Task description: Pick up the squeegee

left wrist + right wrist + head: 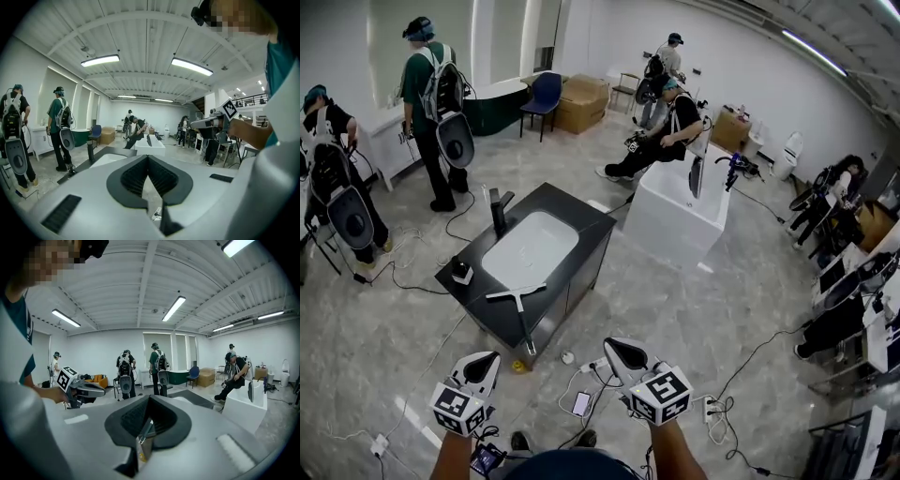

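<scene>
One squeegee [519,302], plain in head view alone

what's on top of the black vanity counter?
On the counter: white basin, black faucet, small black-and-white item, squeegee in front of the basin. Surface under them is covered.

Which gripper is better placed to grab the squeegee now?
Probably the left gripper: in the head view its tip sits nearer the squeegee handle than the right gripper. Both are shut.
</scene>
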`<state>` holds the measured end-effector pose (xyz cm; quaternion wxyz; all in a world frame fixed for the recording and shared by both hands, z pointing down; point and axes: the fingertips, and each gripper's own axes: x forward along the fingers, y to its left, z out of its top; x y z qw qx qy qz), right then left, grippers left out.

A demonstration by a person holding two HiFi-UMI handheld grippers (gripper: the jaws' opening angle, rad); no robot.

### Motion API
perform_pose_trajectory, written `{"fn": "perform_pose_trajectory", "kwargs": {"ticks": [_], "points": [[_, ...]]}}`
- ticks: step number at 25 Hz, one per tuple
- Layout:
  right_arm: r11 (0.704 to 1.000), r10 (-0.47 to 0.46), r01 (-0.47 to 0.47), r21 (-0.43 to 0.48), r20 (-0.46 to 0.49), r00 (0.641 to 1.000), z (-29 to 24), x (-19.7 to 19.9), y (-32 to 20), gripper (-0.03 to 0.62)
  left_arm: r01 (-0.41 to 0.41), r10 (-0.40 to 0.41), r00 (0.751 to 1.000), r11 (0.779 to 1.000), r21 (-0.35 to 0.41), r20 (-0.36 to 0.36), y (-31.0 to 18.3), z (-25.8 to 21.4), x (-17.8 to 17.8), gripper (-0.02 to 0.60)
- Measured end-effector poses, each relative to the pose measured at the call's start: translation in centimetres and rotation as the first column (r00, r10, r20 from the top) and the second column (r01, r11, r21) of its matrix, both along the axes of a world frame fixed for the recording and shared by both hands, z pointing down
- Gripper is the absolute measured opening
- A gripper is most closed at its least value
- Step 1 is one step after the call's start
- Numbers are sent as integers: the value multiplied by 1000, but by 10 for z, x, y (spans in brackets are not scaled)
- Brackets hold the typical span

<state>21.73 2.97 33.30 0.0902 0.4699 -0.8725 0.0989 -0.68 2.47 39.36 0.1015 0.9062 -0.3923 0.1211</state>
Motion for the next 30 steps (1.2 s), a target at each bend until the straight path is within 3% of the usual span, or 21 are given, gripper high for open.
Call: {"fn": "perform_pose_trajectory", "kwargs": {"ticks": [12, 17, 21, 24, 30], "points": [[997, -80, 80, -21, 7, 997, 15, 22, -8, 9, 76, -76, 997, 997, -20, 11, 8, 14, 20, 6], [991, -75, 79, -108, 46, 996, 57, 15, -16, 9, 62, -62, 998, 996, -71, 3, 9, 40, 21, 6], [989, -42, 53, -140, 75, 996, 70, -9, -27, 9, 22, -20, 1000, 992, -121, 18, -11, 64, 0, 6], [991, -16, 27, -133, 86, 996, 59, -32, -41, 9, -22, 24, 999, 995, -101, 26, -40, 52, -20, 6], [994, 19, -11, -110, 71, 997, 43, -65, -76, 9, -33, 33, 999, 998, -48, 13, -90, 31, -57, 6]]}}
